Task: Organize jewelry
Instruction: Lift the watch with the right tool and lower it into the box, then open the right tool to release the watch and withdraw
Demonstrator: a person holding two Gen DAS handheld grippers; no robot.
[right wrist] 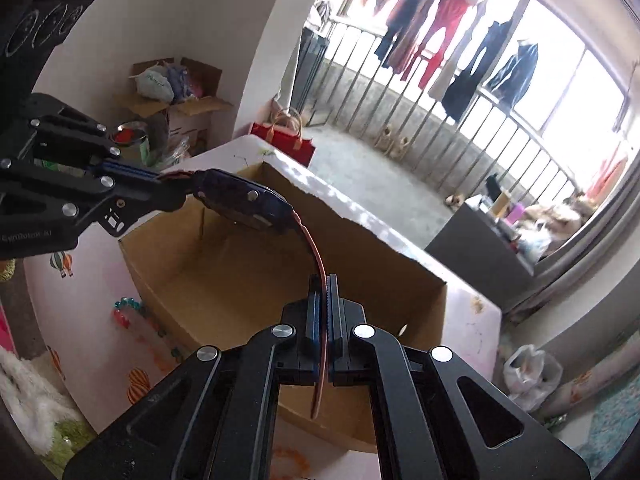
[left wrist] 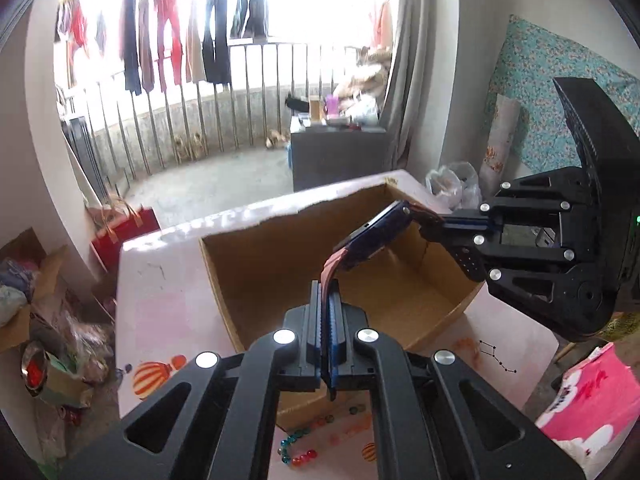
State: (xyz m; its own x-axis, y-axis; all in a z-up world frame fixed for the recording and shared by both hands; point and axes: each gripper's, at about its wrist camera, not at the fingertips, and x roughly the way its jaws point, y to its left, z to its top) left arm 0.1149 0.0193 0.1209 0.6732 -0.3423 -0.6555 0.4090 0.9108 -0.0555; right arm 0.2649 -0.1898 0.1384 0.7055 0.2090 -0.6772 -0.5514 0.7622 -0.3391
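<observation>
Watch (left wrist: 370, 240) is up in the air over the box (left wrist: 256, 280), strung between both grippers: the left gripper (left wrist: 329, 304) is clamped tight on one end of the pinkish strap (left wrist: 329, 276) and the right gripper (left wrist: 430, 222) is pinched shut on the other end, so the dark blue watch body hangs between them above the open cardboard box. From the right wrist view it's the same deal, right gripper (right wrist: 325, 300) squeezed on the strap (right wrist: 316, 256), left gripper (right wrist: 160, 178) holding the far end, watch (right wrist: 244, 204) tilted over the box (right wrist: 192, 280). The box sits on a table (left wrist: 160, 280) with a pale pink cover printed with hot-air balloons and little constellation doodles. A bead bracelet (left wrist: 298, 446) with teal, red and orange beads lies on the cover just beside the box's near wall. Behind the box there's a balcony with a metal railing (left wrist: 180, 120) and laundry (left wrist: 172, 32) hanging in bright window light, mostly red and dark stuff. A red gift bag (left wrist: 124, 232) sits on the floor past the box's far left corner, and cluttered cardboard cartons (right wrist: 180, 92) are piled further left of that. Right of the box there's a grey curtain (left wrist: 416, 60), a floral blue quilt (left wrist: 560, 92) against the wall and a plastic bag (left wrist: 454, 184) on the floor.
</observation>
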